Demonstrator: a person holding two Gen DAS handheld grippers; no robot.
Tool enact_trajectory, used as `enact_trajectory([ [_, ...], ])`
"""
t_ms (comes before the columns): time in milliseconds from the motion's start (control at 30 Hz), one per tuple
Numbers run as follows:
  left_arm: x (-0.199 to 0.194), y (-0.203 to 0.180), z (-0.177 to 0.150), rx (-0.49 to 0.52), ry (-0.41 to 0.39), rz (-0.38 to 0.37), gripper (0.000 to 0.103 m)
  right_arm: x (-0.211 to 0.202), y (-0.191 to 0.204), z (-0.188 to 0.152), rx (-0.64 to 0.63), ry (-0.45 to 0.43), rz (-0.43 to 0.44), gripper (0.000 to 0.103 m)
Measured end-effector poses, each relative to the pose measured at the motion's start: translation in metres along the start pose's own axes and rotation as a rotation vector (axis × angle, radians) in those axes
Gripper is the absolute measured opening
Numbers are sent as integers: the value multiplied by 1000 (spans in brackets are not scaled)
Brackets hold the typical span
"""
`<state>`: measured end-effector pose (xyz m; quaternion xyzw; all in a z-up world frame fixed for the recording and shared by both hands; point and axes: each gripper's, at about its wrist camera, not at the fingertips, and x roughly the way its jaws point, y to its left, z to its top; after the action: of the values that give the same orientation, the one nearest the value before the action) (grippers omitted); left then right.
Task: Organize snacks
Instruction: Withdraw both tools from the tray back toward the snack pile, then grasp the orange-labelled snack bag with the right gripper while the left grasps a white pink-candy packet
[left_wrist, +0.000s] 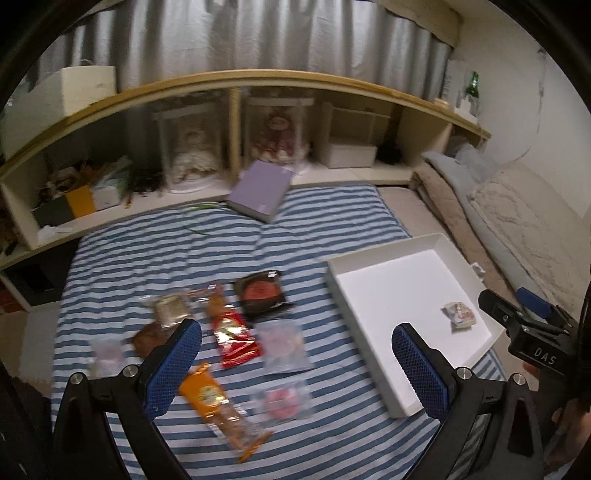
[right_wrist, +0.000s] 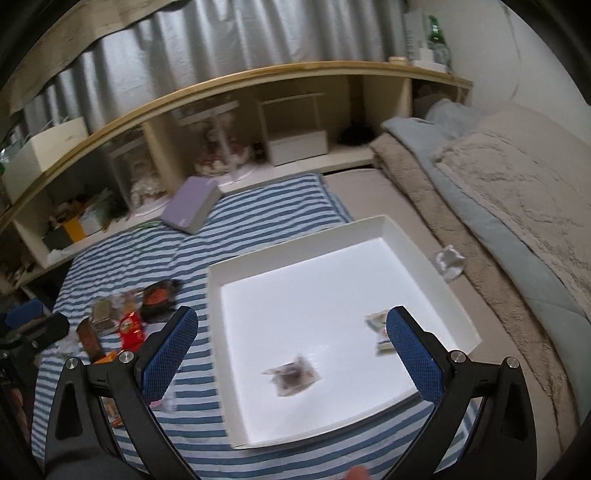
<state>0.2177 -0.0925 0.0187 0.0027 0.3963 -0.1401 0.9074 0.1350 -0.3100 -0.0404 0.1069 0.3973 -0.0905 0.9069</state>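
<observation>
On a blue-and-white striped cloth (left_wrist: 155, 254) spread over the floor, a loose cluster of wrapped snacks lies to the left of a shallow white tray (right_wrist: 391, 225). In the left wrist view the left gripper (left_wrist: 295, 369) hangs above the cluster with its blue-padded fingers (left_wrist: 173, 365) spread wide and nothing between them. Below it sit a red packet (left_wrist: 236, 338), an orange packet (left_wrist: 218, 400) nearer the camera, a dark round-faced packet (left_wrist: 262, 291) farther off, a small tan square packet (left_wrist: 170, 309) at the left, a brown piece (left_wrist: 146, 341) partly hidden behind the left finger, and three clear pouches with pinkish contents (left_wrist: 282, 349), one of them low in the frame just right of the orange packet. The right gripper (right_wrist: 291, 356) hovers over the tray, its fingers (right_wrist: 413, 354) likewise wide apart and empty. Inside the tray lie two small wrapped snacks: a blurred greyish one (right_wrist: 293, 376) near the middle of the tray floor, between the fingers in the right wrist view, and a pale one (right_wrist: 375, 321) partly covered by the right finger. A crumpled clear wrapper (right_wrist: 448, 262) rests outside the tray's far right side on the beige mat. A lilac box (left_wrist: 260, 192) leans at the far edge of the cloth against a low wooden shelf (left_wrist: 236, 79).
</observation>
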Motion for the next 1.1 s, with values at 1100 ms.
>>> enact_trajectory([
  [1100, 55, 261, -29, -296, 174, 112, 77, 88, 202, -97, -315, 204, 469, 103],
])
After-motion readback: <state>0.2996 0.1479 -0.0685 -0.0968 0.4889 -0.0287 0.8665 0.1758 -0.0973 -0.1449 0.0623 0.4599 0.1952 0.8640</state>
